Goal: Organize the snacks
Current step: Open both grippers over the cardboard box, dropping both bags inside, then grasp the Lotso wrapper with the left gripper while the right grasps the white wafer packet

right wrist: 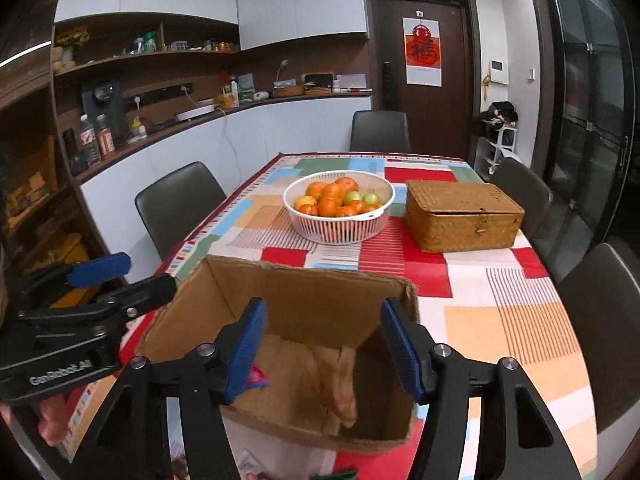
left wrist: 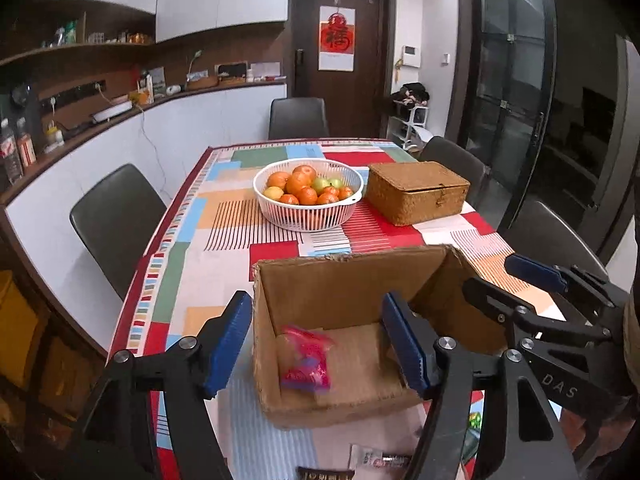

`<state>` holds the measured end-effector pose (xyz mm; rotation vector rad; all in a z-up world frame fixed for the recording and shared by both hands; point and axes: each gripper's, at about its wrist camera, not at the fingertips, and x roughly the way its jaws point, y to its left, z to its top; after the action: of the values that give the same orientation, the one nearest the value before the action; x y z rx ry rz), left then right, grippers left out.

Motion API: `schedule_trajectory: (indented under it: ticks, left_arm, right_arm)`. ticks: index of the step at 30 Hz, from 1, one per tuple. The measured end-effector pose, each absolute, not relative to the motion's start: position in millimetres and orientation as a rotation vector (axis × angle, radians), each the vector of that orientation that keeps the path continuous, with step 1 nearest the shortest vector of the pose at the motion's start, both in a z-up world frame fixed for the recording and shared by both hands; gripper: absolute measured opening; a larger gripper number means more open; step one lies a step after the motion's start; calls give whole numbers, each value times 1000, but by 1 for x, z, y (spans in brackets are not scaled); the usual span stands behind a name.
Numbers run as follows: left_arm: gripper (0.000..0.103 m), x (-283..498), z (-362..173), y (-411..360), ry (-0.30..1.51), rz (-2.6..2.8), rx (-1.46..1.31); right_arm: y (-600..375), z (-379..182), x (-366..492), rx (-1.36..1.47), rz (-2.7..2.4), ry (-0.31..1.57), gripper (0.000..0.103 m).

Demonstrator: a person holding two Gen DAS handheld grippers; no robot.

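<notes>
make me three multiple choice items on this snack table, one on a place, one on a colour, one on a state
1. Where is the pink snack packet?
A. in the cardboard box
B. in the fruit basket
C. on the wicker box

2. What colour is the fruit basket?
A. blue
B. white
C. black

3. How is the wicker box's lid?
A. off
B. propped upright
C. closed

Answers:
1. A, it lies on the box floor.
2. B, its slatted wall is white.
3. C, the lid sits flat.
</notes>
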<state>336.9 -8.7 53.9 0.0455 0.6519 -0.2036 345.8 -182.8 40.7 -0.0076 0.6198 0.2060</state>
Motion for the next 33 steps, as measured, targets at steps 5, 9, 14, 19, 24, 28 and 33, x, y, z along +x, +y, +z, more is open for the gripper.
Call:
schedule_trajectory:
  ticks: [5,9,14,19,24,28,33]
  left_arm:
    - [70,301,55,-11,635,-229,62]
    - [70,272,54,-16,625,-257,87]
    - [72,239,50,-21,607,-273,117]
    - [72,214,34,-29,623,-293,153]
    - [73,199,11,-37,646,-312,192]
    - [72,192,-11,-41,683,-340,211]
    - [72,191,-41,-48,736,-387,239]
  right_arm:
    - [-184,43,313,-34,217,592,60]
    - [-184,44,283,-66,222,567,60]
    - [-189,42,251,-69,229,558,60]
    - [-194,29,223,-57,241,583,60]
    - [-200,2,204,-40,244,643,60]
    - [-204,-21,195,-24,247,703,60]
    - [-210,-49,188,-4,246,772,60]
